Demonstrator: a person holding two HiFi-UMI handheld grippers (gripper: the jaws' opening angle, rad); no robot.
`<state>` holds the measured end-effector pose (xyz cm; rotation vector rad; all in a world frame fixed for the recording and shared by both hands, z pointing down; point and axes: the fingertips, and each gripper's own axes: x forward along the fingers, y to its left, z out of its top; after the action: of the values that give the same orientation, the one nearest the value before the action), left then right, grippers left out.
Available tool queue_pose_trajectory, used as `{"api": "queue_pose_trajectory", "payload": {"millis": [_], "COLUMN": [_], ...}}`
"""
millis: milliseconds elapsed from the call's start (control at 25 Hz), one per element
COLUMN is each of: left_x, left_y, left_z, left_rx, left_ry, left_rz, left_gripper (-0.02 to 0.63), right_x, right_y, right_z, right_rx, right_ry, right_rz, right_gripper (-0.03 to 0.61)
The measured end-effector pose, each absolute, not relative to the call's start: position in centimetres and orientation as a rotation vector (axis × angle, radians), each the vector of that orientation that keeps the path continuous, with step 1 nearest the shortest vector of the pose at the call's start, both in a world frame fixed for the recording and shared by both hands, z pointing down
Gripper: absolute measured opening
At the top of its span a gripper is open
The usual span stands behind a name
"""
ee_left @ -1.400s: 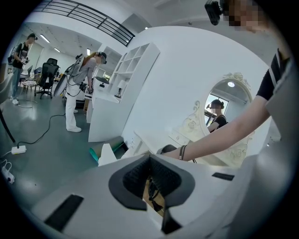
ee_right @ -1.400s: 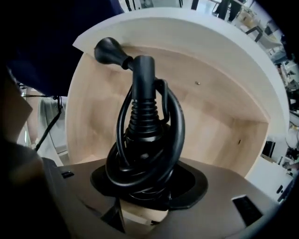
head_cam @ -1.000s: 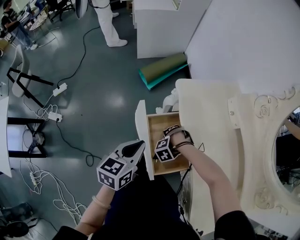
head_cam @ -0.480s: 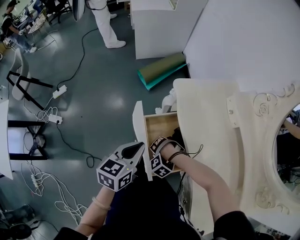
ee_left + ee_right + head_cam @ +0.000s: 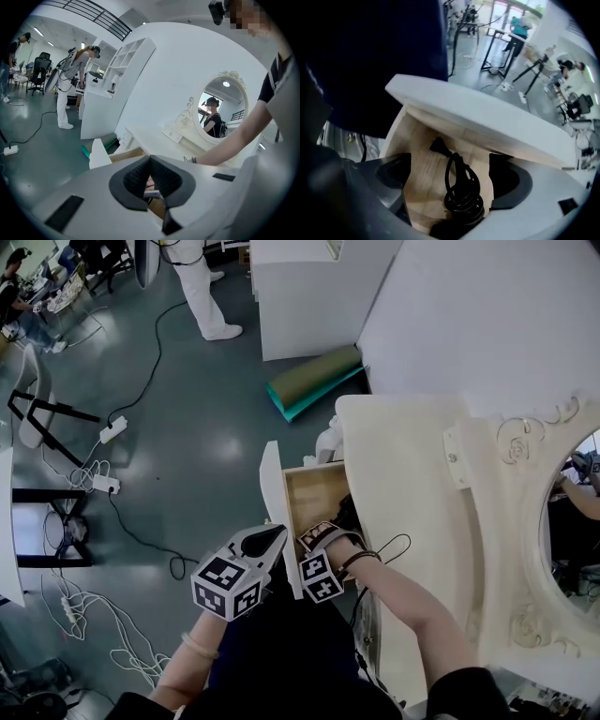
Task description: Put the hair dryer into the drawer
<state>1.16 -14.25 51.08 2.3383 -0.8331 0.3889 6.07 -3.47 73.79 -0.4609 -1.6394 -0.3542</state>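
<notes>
**A:** Where is the dryer?

**B:** The black hair dryer (image 5: 347,514) lies inside the open pale-wood drawer (image 5: 273,493), at the end that runs under the table top. Its coiled black cord (image 5: 461,187) rests on the drawer's wooden floor, with the plug pointing toward the white drawer front.

**A:** Is the right gripper holding it?

**B:** No. The right gripper (image 5: 452,177) points down into the drawer with its jaws wide apart. They have just been opening and then eased in a little. The cord lies below and between them, and neither pad presses on it.

**A:** And the left one?

**B:** The left gripper (image 5: 277,538) sits outside the drawer, its tip just beside the white front. Its jaws are together with nothing clamped between them.

**A:** What's around all that?

**B:** The drawer juts out of a cream dressing table (image 5: 403,474) with a carved oval mirror (image 5: 572,512). On the grey floor (image 5: 206,437) a rolled green mat (image 5: 314,381) lies near the table. White power strips (image 5: 112,427) with trailing cables are well apart from it. A person in white trousers (image 5: 202,287) stands at the far edge.
</notes>
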Motion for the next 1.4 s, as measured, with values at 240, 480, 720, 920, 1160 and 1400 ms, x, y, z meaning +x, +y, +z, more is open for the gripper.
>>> {"api": "queue_pose_trajectory", "payload": {"millis": [240, 480, 720, 920, 1160, 1400], "left_x": [2.1, 2.5, 3.9, 5.7, 7.7, 8.0], "left_y": [-14.4, -15.9, -16.7, -16.6, -15.4, -15.8], "left_z": [50.1, 48.0, 45.6, 45.0, 45.6, 45.4], "left_rx": [2.383, 2.443, 2.532, 2.582, 2.615, 2.633], "left_ry": [-0.807, -0.794, -0.723, -0.665, -0.573, -0.558], "left_rz": [0.377, 0.314, 0.278, 0.25, 0.289, 0.283], "left_gripper": [0.014, 0.014, 0.014, 0.014, 0.014, 0.014], "right_x": [3.2, 9.5, 20.4, 22.5, 20.1, 21.0], "right_y": [-5.6, -12.1, -10.9, -7.1, -5.3, -5.6], "right_z": [67.1, 50.5, 39.4, 41.3, 45.6, 44.9], "right_rx": [0.007, 1.01, 2.048, 2.495, 2.502, 2.545], "right_ry": [-2.019, -2.535, -2.71, -2.46, -2.249, -2.231], "right_rz": [0.028, 0.508, 0.777, 0.893, 1.049, 0.953], "right_gripper": [0.517, 0.206, 0.003, 0.003, 0.002, 0.002]}}
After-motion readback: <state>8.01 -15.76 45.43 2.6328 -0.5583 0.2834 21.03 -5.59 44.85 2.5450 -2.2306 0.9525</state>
